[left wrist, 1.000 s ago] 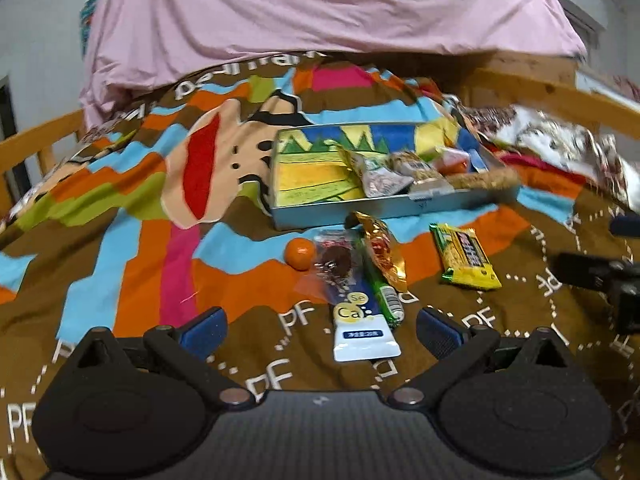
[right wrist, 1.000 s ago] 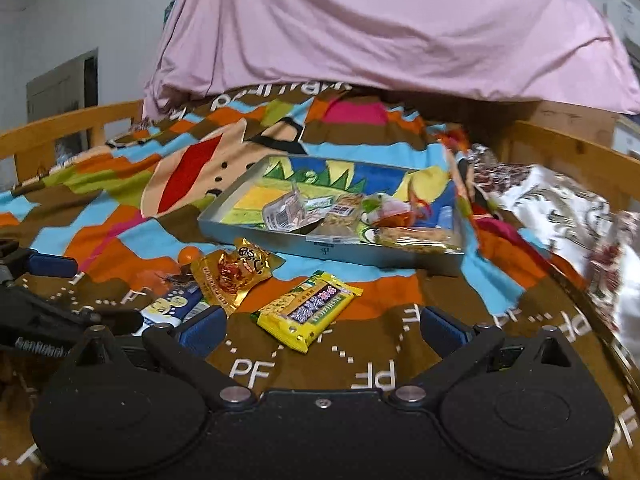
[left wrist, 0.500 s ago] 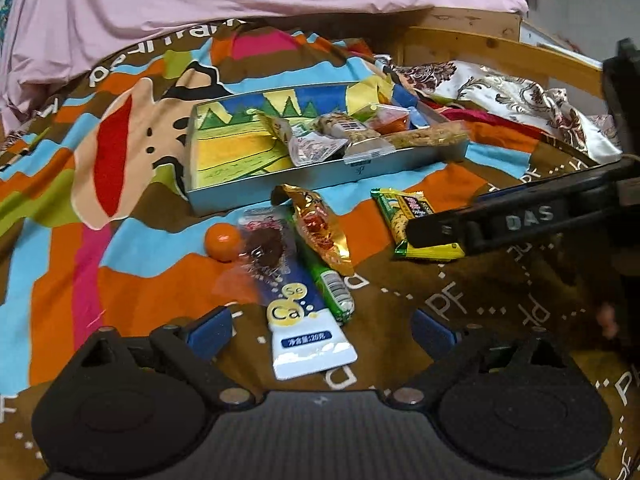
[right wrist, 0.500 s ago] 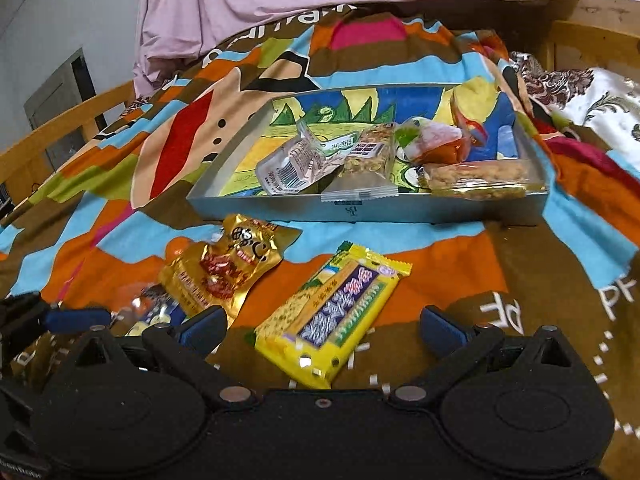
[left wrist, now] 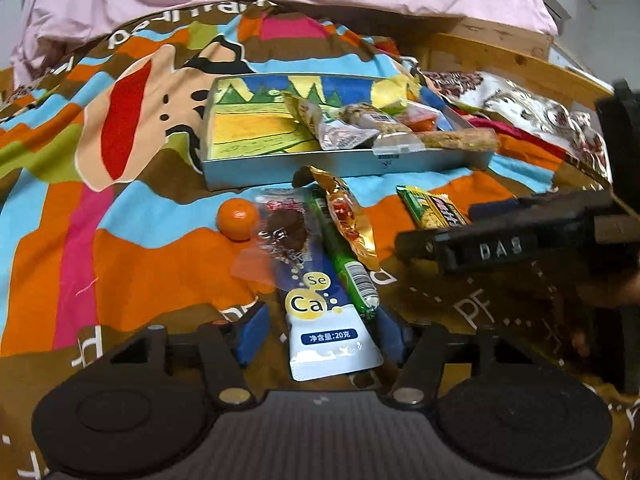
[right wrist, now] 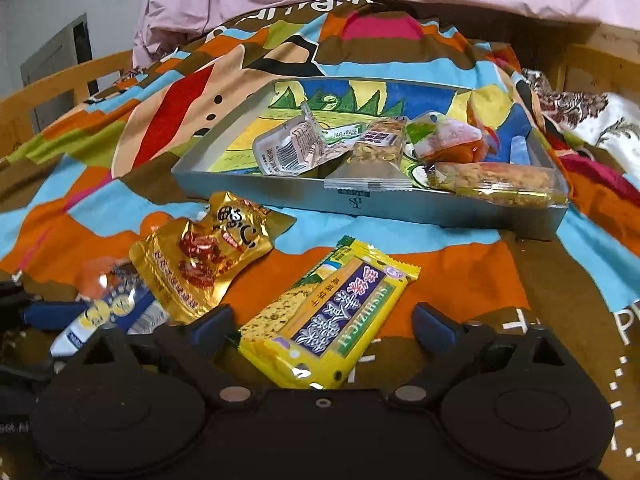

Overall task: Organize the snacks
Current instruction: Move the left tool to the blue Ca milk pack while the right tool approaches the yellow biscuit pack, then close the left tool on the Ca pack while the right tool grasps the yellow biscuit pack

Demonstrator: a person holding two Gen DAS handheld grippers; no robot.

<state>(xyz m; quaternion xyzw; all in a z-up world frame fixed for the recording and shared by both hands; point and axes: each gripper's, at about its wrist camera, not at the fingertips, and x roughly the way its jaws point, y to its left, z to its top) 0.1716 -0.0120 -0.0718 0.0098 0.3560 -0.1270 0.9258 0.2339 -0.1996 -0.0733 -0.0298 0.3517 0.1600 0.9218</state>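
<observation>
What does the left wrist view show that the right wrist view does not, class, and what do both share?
Only the left wrist view shows the small round orange fruit and the slim green stick packet. Only the right wrist view shows the grey door in the white wall. Both share the shallow grey metal tray holding packets, the crinkled gold foil packet, the yellow rectangular cracker packet and the blue-and-white pouch.
</observation>
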